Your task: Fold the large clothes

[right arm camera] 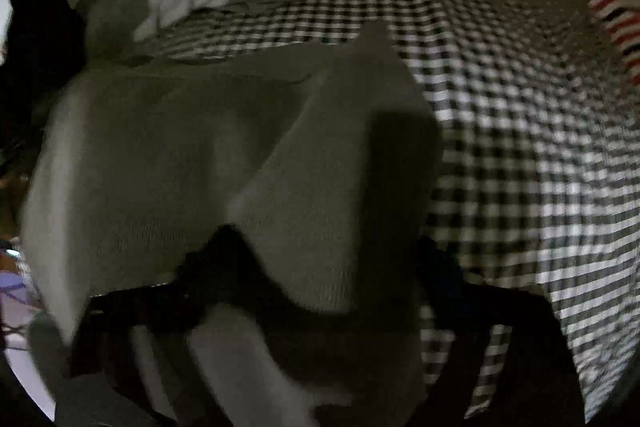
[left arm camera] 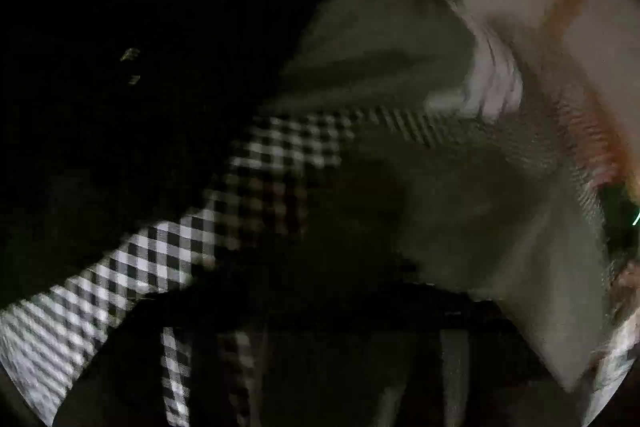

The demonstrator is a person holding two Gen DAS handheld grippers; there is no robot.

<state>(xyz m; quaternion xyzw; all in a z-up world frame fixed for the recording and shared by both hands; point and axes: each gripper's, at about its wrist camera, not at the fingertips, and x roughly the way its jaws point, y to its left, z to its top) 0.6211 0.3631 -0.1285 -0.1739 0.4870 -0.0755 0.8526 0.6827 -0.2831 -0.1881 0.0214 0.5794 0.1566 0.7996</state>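
I had the grey garment bunched on the checked sheet. R gripper seemed closed on a fold; L gripper's state I couldn't tell, too dark. Risk: fold slipping, bunching.

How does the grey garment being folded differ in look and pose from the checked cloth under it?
The grey garment is plain and one colour; the checked cloth carries a black and white check. The garment lies bunched, one fold raised in a peak; the checked cloth lies spread out. The garment rests on top, the cloth beneath it. Both are soft fabric.
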